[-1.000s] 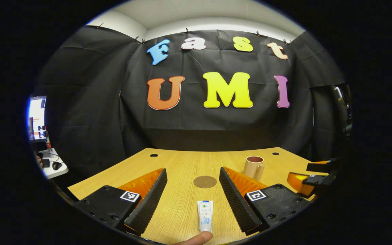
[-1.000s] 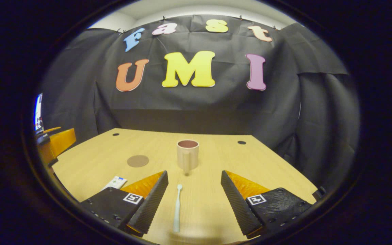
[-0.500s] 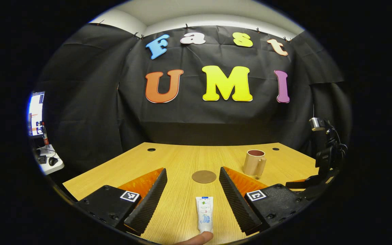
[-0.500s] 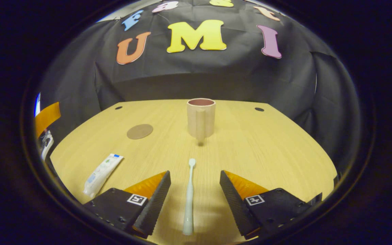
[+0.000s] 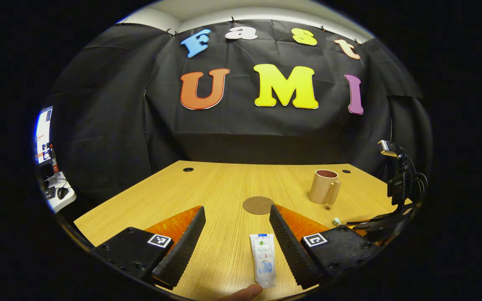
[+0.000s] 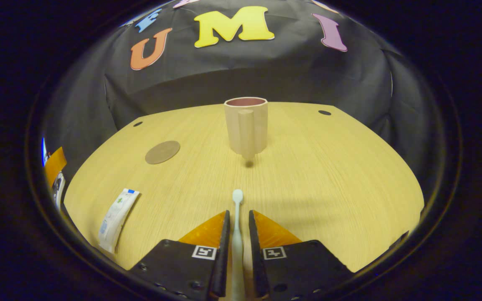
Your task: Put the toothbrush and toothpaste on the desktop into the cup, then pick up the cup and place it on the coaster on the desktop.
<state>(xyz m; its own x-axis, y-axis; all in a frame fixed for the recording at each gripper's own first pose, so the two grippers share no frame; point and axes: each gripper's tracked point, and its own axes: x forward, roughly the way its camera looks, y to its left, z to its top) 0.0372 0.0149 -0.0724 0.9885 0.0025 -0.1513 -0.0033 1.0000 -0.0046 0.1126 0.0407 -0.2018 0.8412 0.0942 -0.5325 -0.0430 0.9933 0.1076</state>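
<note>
In the right gripper view my right gripper (image 6: 238,214) has its fingers drawn together on the handle of the white toothbrush (image 6: 237,200), which lies on the wooden desktop with its head pointing at the beige cup (image 6: 246,125). The cup stands upright, handle toward me. The round brown coaster (image 6: 162,151) lies to its left, and the toothpaste tube (image 6: 115,217) lies at the near left. In the left gripper view my left gripper (image 5: 237,209) is open, low over the toothpaste tube (image 5: 263,259), which lies between its fingers close to the right one. Beyond are the coaster (image 5: 258,205) and the cup (image 5: 324,186).
The right gripper (image 5: 375,225) shows at the right edge of the left gripper view, with the toothbrush head (image 5: 336,220) by it. A fingertip (image 5: 243,292) shows at the bottom. The desktop (image 6: 329,167) has small cable holes at the back. A side table (image 5: 57,196) stands outside the booth.
My right gripper moved forward and down, and its fingers went from wide open to shut around the toothbrush handle. The left gripper shifted slightly; the toothpaste now sits nearer its right finger.
</note>
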